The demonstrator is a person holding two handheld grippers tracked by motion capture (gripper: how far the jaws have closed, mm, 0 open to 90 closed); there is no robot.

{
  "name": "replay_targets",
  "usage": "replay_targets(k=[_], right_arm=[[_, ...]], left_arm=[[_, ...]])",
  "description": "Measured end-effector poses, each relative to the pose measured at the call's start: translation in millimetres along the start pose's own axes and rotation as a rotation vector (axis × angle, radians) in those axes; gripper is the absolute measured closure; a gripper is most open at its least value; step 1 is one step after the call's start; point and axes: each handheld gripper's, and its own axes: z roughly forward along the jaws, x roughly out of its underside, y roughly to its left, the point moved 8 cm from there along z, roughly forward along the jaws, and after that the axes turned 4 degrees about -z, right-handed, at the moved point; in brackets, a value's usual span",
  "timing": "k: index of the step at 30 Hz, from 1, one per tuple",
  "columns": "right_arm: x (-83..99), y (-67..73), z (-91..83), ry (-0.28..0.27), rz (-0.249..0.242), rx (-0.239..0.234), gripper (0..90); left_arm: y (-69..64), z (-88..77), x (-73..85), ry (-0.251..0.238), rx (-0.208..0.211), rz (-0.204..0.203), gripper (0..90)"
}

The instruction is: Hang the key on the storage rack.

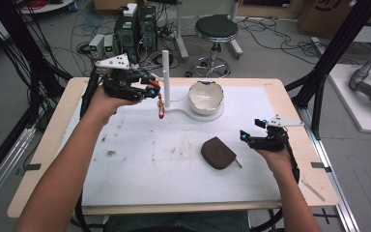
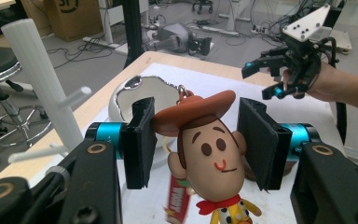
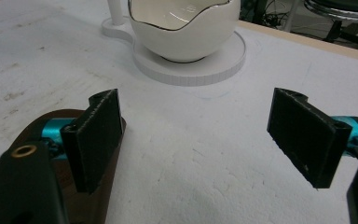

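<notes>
A cowboy figure keychain (image 2: 212, 149) with a brown hat and a red tag sits between the pads of my left gripper (image 2: 196, 140), which is shut on its head. In the high view my left gripper (image 1: 157, 92) holds the keychain (image 1: 161, 108) in the air beside the white peg stand (image 1: 165, 72) at the back of the table. My right gripper (image 1: 249, 129) hovers open at the right, with nothing between its fingers (image 3: 198, 135). A brown ice-lolly shape (image 1: 218, 152) lies on the mat just left of it.
A white egg-shaped bowl (image 1: 205, 96) stands on the round base (image 3: 191, 70) joined to the peg stand (image 2: 42, 84). The white mat (image 1: 164, 169) covers most of the wooden table. A black stool (image 1: 216, 29) and computer boxes stand on the floor behind.
</notes>
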Motion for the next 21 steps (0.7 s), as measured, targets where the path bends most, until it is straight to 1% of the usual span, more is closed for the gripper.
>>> replay_targets(k=[2,9,10,11,14,16,19,21], right_arm=[[-0.1,0.0,0.1,0.0,-0.002,0.0,18.0],[0.1,0.1,-0.2,0.002,0.002,0.001,18.0],[0.1,0.1,-0.2,0.002,0.002,0.001,18.0],[0.2,0.1,-0.1,0.002,0.002,0.0,18.0],[0.3,0.0,-0.1,0.003,-0.001,0.0,18.0],[0.4,0.0,-0.1,0.004,-0.001,0.0,18.0],[0.2,0.2,-0.3,0.002,0.001,0.0,18.0],[0.4,-0.1,-0.3,0.003,0.0,-0.001,18.0]], left_arm=[[3.6,4.4,-6.2,-0.006,-0.002,-0.003,47.9],[13.0,15.7,-16.4,0.0,-0.019,-0.004,47.9],[13.0,15.7,-16.4,0.0,-0.019,-0.004,47.9],[15.7,17.7,-18.1,0.008,-0.026,0.0,47.9],[18.1,18.8,-20.7,0.004,-0.03,-0.002,47.9],[22.8,19.7,-24.1,0.003,-0.039,-0.001,47.9],[28.4,20.7,-27.5,-0.008,-0.047,-0.012,47.9],[32.5,21.8,-28.8,-0.007,-0.053,-0.017,47.9]])
